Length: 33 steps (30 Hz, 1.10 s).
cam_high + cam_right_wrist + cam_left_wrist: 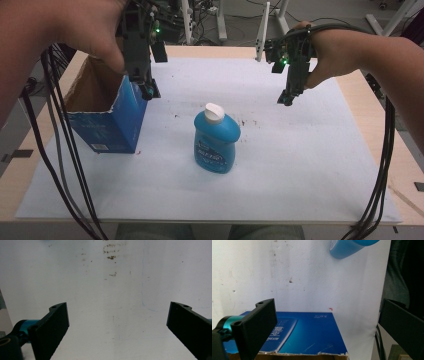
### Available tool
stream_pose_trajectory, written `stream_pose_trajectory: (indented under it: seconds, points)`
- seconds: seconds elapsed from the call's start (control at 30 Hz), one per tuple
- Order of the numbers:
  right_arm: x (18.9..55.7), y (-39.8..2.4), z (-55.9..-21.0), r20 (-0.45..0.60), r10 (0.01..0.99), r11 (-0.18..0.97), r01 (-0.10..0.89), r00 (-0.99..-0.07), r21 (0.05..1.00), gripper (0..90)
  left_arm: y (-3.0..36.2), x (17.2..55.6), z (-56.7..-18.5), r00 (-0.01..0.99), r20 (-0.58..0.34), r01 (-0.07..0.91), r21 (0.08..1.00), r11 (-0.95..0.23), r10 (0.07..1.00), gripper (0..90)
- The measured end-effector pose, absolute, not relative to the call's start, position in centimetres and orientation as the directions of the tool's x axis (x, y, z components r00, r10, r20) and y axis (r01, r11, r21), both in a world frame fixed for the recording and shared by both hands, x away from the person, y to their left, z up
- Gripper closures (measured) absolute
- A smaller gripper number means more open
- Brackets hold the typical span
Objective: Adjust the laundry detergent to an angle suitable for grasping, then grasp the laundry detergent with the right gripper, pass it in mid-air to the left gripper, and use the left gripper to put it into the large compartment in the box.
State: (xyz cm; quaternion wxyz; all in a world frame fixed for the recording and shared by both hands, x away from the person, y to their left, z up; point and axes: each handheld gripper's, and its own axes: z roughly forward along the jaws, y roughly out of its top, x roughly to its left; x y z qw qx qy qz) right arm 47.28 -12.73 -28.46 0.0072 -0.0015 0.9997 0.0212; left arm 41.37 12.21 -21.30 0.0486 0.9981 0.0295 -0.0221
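Observation:
A blue bottle (217, 141) with a white cap stands upright in the middle of the white sheet (280, 160); its base also shows in the left gripper view as the bottle (344, 248). An open blue cardboard box (107, 112) sits at the left. My left gripper (146, 90) hovers over the box's right wall, jaws wide apart, with the box's blue side (309, 336) below between them and nothing held. My right gripper (287, 100) hangs open above the bare sheet (115, 315) at the far right of the bottle.
Black cables (60, 165) trail down the left side and more cables (382, 170) down the right. The wooden table edge (372, 125) borders the sheet. Metal stands and equipment (210, 20) are behind the table.

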Motion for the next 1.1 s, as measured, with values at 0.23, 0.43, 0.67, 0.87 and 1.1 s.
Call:
stream_pose_trajectory:
  seconds: [0.23,0.43,0.67,0.87,1.1]
  points:
    - [47.2,-12.3,-28.7,-0.012,-0.017,0.999,-0.017,-1.0,0.043,3.3,11.9,41.5,-21.1,0.997,-0.044,0.07,0.098,-0.993,0.066,1.7]
    - [47.4,-12.6,-28.8,-0.014,-0.01,0.999,-0.011,-1.0,0.038,3.3,11.9,41.6,-21.4,0.996,-0.053,0.081,0.086,-0.993,0.077,1.7]
    - [47.1,-12.8,-28.6,-0.017,-0.007,0.999,-0.007,-1.0,0.033,3.3,11.7,41.6,-21.4,0.997,-0.051,0.065,0.084,-0.994,0.061,1.7]
    - [46.6,-13.1,-28.6,-0.019,-0.003,1.0,-0.003,-1.0,0.031,3.3,11.7,41.3,-21.6,0.997,-0.052,0.06,0.095,-0.994,0.055,1.6]
    - [45.3,-13.6,-28.6,-0.029,0.029,0.999,0.028,-0.999,0.028,3.3,11.7,40.9,-21.9,0.997,-0.054,0.054,0.092,-0.994,0.049,1.7]
